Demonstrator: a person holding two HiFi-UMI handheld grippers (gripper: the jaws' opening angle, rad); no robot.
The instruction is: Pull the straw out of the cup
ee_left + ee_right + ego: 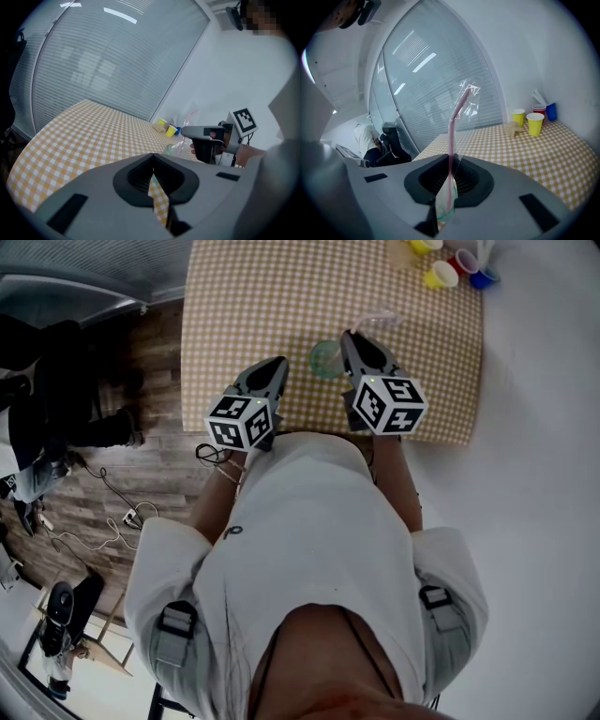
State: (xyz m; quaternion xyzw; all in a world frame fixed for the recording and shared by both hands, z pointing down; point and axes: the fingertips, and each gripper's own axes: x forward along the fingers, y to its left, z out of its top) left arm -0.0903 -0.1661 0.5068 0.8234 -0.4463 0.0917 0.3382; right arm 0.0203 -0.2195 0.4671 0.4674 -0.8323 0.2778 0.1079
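Right tool (449,185) pinches pink straw (451,136), cup (326,359) beneath.

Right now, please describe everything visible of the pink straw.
The straw is thin pink plastic, bent near its top, where a crinkled clear wrapper clings. It stands nearly upright, pinched between the shut jaws of the right gripper. Its lower end runs down behind them toward the clear cup; whether it sits inside is hidden.

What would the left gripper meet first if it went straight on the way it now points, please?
Most likely the bare checkered tablecloth; the cup and right gripper stand off to its right.
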